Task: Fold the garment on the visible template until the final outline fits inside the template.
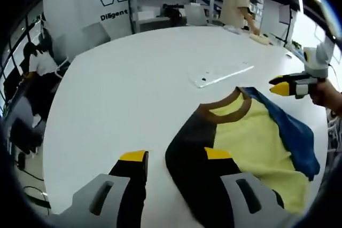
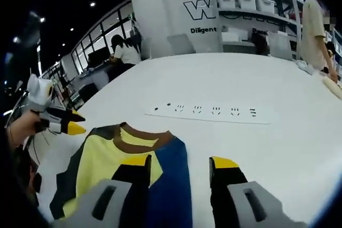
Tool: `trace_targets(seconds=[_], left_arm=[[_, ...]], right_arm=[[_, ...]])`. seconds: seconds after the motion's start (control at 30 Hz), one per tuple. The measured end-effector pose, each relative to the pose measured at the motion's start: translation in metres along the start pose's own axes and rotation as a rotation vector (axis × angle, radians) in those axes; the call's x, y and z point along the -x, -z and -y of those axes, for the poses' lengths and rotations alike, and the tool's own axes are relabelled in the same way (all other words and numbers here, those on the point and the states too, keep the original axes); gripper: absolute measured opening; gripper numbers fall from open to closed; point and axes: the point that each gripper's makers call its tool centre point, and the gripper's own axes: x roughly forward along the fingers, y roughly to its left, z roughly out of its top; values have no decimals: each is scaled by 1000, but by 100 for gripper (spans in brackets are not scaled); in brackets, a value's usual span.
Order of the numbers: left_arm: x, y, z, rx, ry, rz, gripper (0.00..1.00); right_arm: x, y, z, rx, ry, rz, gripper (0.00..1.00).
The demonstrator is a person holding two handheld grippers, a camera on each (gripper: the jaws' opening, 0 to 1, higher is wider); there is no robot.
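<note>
Garment (image 1: 251, 142) flat near tabletop (image 1: 139, 89) edge, brown collar toward centre. Left gripper (image 1: 176, 158) released above black sleeve; right gripper (image 2: 179, 166) released over blue side.

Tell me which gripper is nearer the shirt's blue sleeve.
Right. The right gripper hangs open over the blue sleeve's edge. The left gripper is open at the shirt's opposite dark side, across the yellow body from the blue sleeve.
</note>
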Motion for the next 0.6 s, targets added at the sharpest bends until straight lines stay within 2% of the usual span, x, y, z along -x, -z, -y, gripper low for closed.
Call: trace_targets(seconds=[0.07,0.13,0.23,0.3,0.6], left_arm=[[5,1,3,0,1,5,51],[11,-2,2,-24,-24,38,62],[17,4,4,30,-18,30,72],[20,9,6,48,-5,27,73],[41,25,22,20,12,19,78]], right_arm=[[5,-1,-3,7,-10,6,49],[10,2,-8,8,-21,-7,53],[17,8,-11,4,-18,-19,57],[22,11,-13,4,-23,-25,61],[43,24,-27,29,-47,-46,68]])
